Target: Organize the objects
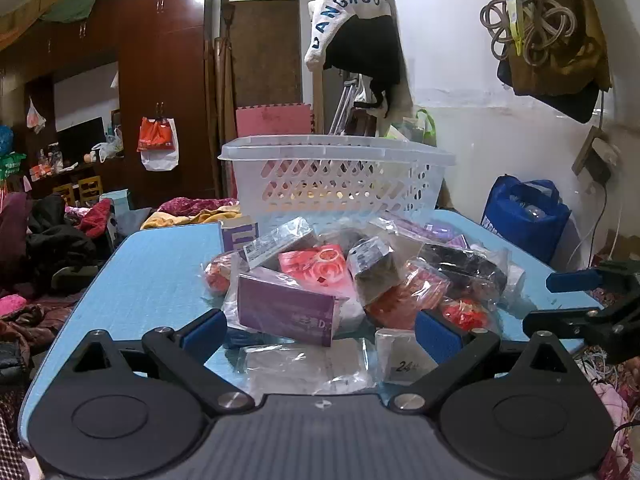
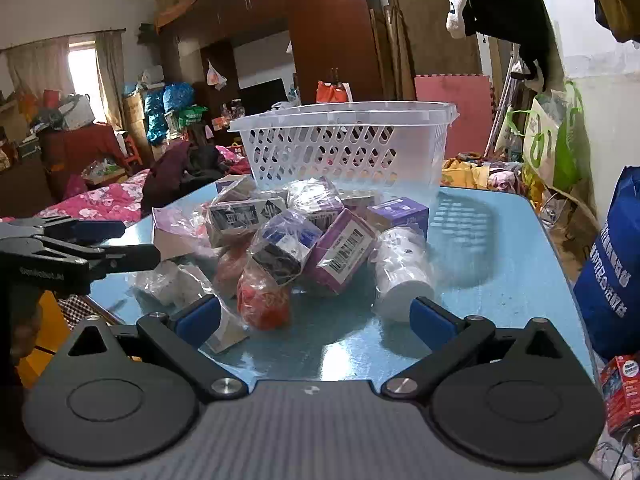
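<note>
A heap of small bagged boxes and packets [image 1: 344, 280] lies on the blue table [image 1: 152, 280], in front of a white perforated basket [image 1: 336, 180]. My left gripper [image 1: 320, 330] is open and empty, just short of a purple box [image 1: 286, 308] and flat clear packets [image 1: 304, 364]. My right gripper [image 2: 316, 316] is open and empty, near a red bagged item [image 2: 262, 300], a purple barcode box [image 2: 344, 254] and a white bottle [image 2: 402, 270]. The basket [image 2: 348, 148] stands behind the heap. Each gripper shows at the edge of the other's view: right [image 1: 576, 296], left [image 2: 100, 244].
A blue bag [image 1: 528, 216] stands to the right of the table, also in the right wrist view [image 2: 612, 264]. A red box [image 2: 622, 392] lies below it. Clothes and bedding [image 1: 52, 248] lie off the table's left edge. A wardrobe [image 1: 160, 80] stands behind.
</note>
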Available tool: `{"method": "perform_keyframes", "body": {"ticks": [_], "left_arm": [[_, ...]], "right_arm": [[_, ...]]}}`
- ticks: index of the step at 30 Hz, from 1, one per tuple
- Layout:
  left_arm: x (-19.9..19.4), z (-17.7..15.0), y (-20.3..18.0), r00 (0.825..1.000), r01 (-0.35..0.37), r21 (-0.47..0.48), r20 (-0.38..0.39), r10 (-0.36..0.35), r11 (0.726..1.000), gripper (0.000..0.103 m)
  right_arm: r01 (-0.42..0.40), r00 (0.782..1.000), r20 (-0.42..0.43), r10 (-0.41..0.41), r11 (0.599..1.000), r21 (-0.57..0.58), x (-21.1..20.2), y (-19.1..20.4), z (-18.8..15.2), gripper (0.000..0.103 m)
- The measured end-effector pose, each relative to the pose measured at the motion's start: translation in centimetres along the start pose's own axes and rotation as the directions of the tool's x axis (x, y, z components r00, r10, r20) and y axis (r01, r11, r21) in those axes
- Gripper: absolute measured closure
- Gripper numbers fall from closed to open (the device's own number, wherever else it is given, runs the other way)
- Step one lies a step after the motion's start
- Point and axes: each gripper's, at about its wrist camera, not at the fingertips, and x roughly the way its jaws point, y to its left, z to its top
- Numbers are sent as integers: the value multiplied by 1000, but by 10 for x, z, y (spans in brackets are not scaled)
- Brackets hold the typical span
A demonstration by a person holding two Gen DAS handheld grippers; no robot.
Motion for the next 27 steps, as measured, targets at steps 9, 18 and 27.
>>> {"method": "perform_keyframes", "body": {"ticks": [9,18,27], "left_arm": [[2,0,2,1000,1,-11,-11,-1,1000,2],[4,0,3,1000,0,-16,-18,0,1000,2],[4,0,4,1000,2,-18,-17,-2,1000,2]], "right_arm": [[12,1000,2,-12,1000,-9,1,1,0,0],[18,1000,2,-18,1000,-12,2,0,-1,0],[17,1000,1,-17,1000,-15,2,1,-2,0]]}}
